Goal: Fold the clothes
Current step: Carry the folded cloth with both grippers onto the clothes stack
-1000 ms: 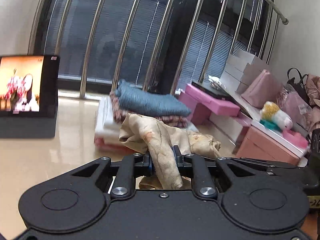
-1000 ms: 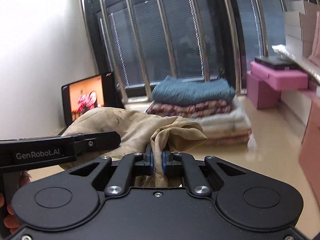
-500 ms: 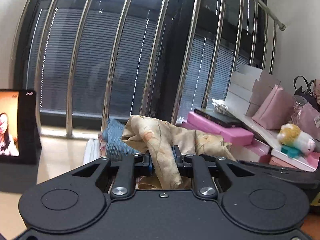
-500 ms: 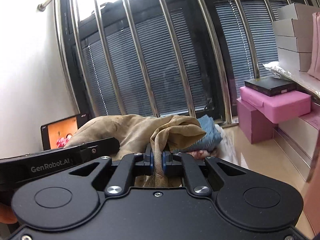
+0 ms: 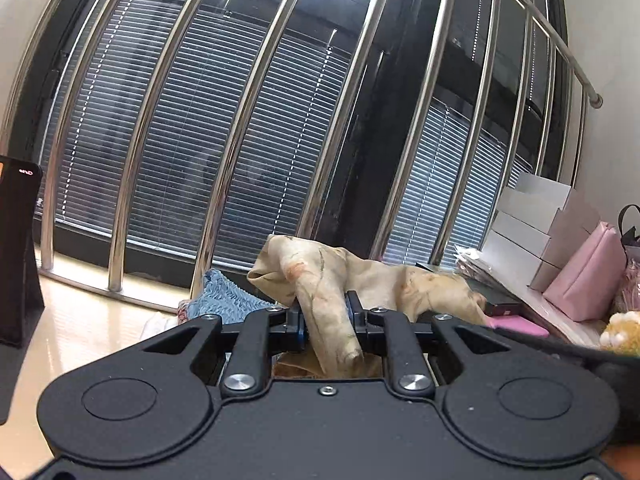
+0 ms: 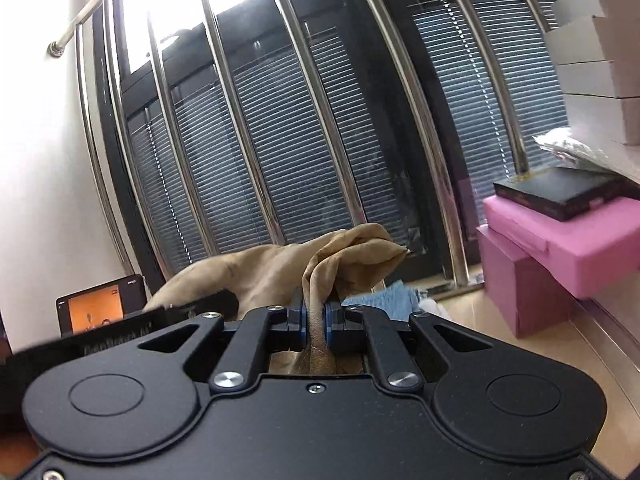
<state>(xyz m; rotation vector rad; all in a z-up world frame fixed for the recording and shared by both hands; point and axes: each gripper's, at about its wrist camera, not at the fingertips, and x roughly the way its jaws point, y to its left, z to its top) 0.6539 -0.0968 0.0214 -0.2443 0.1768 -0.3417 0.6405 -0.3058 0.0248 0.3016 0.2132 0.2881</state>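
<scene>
A beige patterned cloth (image 5: 360,280) is pinched in my left gripper (image 5: 326,312), which is shut on a bunched fold of it. My right gripper (image 6: 316,316) is shut on another fold of the same cloth (image 6: 280,268). Both hold it raised, well above the table. The rest of the cloth hangs below, hidden by the gripper bodies. A stack of folded clothes with a blue knit on top (image 5: 224,300) peeks out behind the cloth; it also shows in the right wrist view (image 6: 388,300).
A barred window with blinds (image 5: 240,140) fills the back. A tablet (image 6: 100,312) stands at the left. Pink boxes (image 6: 560,248), white boxes (image 5: 532,220), a pink bag (image 5: 588,276) and a plush toy (image 5: 624,332) crowd the right side.
Both grippers have lifted the cloth upward and tilted up. The table and the clothes stack have dropped low in both views, with the window now filling them.
</scene>
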